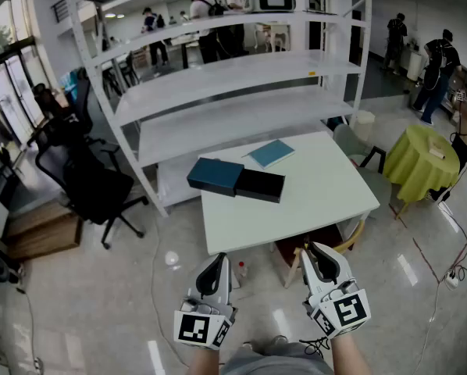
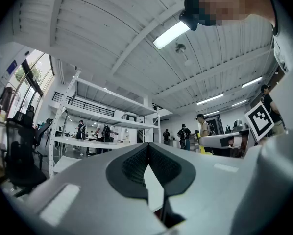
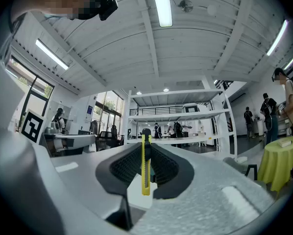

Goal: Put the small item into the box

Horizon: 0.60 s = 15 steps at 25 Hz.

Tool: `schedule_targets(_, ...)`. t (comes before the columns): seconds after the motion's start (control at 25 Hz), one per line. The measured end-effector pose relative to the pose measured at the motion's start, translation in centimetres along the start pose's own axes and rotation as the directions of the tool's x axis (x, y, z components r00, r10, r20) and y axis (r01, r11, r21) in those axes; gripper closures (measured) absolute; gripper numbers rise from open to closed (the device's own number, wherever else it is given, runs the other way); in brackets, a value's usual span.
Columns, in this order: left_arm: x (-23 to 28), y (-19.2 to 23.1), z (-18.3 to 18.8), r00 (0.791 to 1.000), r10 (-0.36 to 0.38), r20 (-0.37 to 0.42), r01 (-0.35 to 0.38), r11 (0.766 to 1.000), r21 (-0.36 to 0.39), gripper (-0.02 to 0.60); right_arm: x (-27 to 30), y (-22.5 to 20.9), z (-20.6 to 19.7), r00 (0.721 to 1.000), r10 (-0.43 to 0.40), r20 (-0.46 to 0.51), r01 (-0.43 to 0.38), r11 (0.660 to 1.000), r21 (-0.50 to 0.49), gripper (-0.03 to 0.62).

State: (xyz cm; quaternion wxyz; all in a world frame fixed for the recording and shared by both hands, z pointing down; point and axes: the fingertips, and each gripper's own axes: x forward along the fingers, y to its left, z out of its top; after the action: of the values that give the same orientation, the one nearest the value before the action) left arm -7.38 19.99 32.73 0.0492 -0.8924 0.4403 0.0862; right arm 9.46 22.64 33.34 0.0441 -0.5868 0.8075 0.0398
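Cutter (image 3: 145, 176) clamped upright in my right gripper (image 3: 145, 151) looks light, stiff, kinda slippery, so mid-body hold seems safest; left gripper (image 2: 147, 153) is closed, empty.

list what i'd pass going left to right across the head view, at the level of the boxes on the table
office chair → blue box → black box → round table with a yellow-green cloth
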Motion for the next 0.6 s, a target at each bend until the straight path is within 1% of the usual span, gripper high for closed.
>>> schedule_targets(0.2,0.9,-0.4,-0.3,1.0,-0.002,0.002,0.002,1.0,0.005,0.566,0.3,-0.5,-0.3,1.0,0.009,0.007,-0.009,1.0,0.002,0.536)
schedule_targets(0.6,2.5,-1.1,-0.9,1.0,0.018,-0.004,-0.018,1.0,0.015,0.566,1.2,-2.1,-0.8,0.999,0.049,0.014,-0.049,0.999,0.02,0.536)
